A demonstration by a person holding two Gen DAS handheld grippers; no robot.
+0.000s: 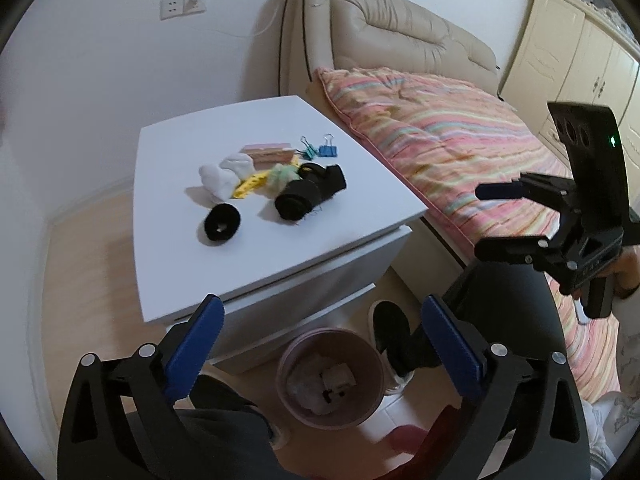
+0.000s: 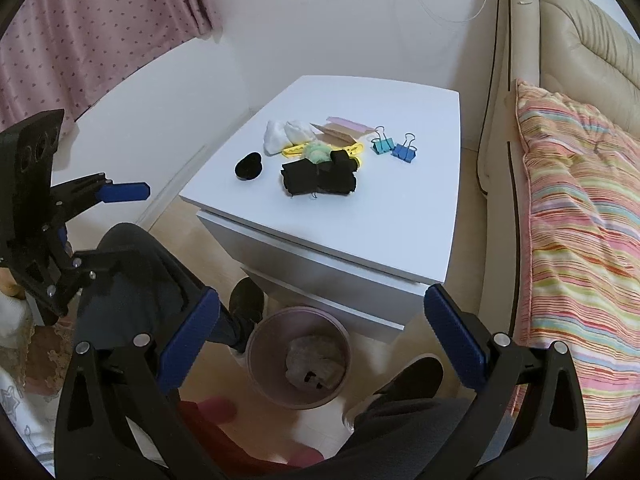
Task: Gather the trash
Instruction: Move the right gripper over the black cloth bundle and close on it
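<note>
Both hand-held grippers are released and hold nothing: left hand-held gripper (image 1: 322,344) and right hand-held gripper (image 2: 322,332) hover over the pink bin (image 2: 256,344), well short of the worktop (image 2: 400,208). The trash sits mid-worktop: white tissue wads (image 2: 276,136), green crumpled wad (image 2: 318,152), just behind the black cloth bundle (image 2: 318,180). I judge the wads light, soft and crushable, so I pinch across the bulk from above. Binder clips (image 2: 394,148) right of the bundle aren't trash, I think.

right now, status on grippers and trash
Left gripper open, empty. Right gripper open, empty. White wads on nightstand, bin below. Nothing in the way.
</note>
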